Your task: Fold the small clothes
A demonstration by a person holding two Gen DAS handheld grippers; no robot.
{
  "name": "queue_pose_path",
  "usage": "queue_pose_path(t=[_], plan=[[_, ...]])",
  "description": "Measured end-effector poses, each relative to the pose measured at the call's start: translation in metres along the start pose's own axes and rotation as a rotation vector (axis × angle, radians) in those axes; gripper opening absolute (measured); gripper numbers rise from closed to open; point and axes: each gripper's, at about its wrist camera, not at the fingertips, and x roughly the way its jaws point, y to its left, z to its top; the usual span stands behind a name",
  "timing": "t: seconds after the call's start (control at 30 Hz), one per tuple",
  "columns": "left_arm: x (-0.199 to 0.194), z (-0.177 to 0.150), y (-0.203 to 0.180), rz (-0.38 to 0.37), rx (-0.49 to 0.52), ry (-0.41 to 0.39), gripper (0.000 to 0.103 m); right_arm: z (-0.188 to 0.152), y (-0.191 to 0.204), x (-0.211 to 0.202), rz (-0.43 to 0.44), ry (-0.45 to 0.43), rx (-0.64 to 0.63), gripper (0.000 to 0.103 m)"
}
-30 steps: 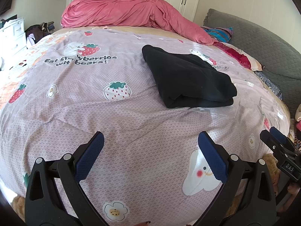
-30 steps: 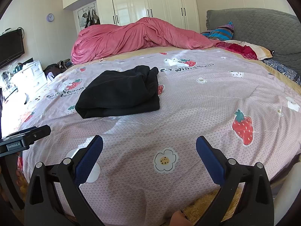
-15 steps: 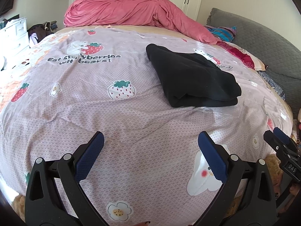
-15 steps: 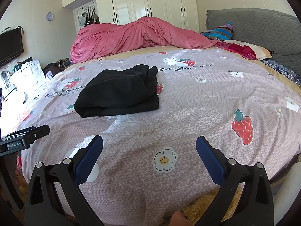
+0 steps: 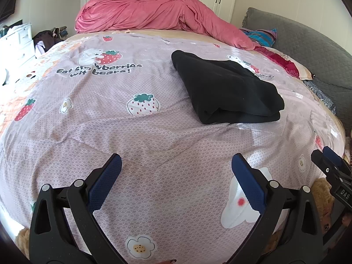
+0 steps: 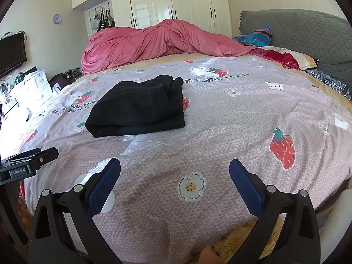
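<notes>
**A:** Where is the garment?

**B:** A folded black knit garment lies on a lilac bedspread printed with strawberries, bears and flowers. It sits toward the middle of the bed as a thick, roughly rectangular bundle, with its layered edges facing the cameras. In the right wrist view the same bundle lies left of centre, well beyond the fingertips.

**A:** And the two claws?

**B:** The left gripper hovers low above the near part of the bedspread, pointing forward toward the garment, level, fingers spread wide with nothing between the blue pads. The right gripper is posed the same way: low, level, jaws wide apart, holding nothing. Neither touches the garment. Each camera catches the other tool at its edge, so the two sit side by side near the bed's front edge.

**A:** What lies behind?

**B:** A crumpled pink duvet is heaped along the far side of the bed, in front of white wardrobe doors. A grey quilted headboard stands to the right.
</notes>
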Motion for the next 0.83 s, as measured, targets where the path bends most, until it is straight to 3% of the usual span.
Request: queue_pose_path(t=[0.23, 0.33, 0.4, 0.53, 0.6, 0.67, 0.83], plan=[[0.001, -0.001, -0.002, 0.018, 0.017, -0.004, 0.094, 0.001, 0.000, -0.001, -0.012, -0.004, 0.004, 0.099], [0.000, -0.001, -0.003, 0.068, 0.023, -0.006, 0.094, 0.002, -0.001, -0.004, -0.044, 0.002, 0.016, 0.099], [-0.001, -0.001, 0.000, 0.074, 0.023, -0.001, 0.094, 0.005, -0.014, -0.010, -0.099, 0.015, 0.067, 0.099], [-0.006, 0.002, 0.030, 0.045, -0.023, 0.016, 0.094, 0.007, -0.072, -0.045, -0.222, -0.043, 0.255, 0.099], [-0.008, 0.006, 0.061, 0.061, -0.073, 0.027, 0.094, 0.001, -0.128, -0.068, -0.370, -0.058, 0.378, 0.099], [-0.010, 0.012, 0.107, 0.122, -0.135, 0.026, 0.094, -0.015, -0.187, -0.088, -0.580, -0.043, 0.482, 0.099], [-0.023, 0.035, 0.246, 0.394, -0.278, -0.005, 0.094, -0.080, -0.329, -0.138, -1.023, 0.046, 0.795, 0.099]])
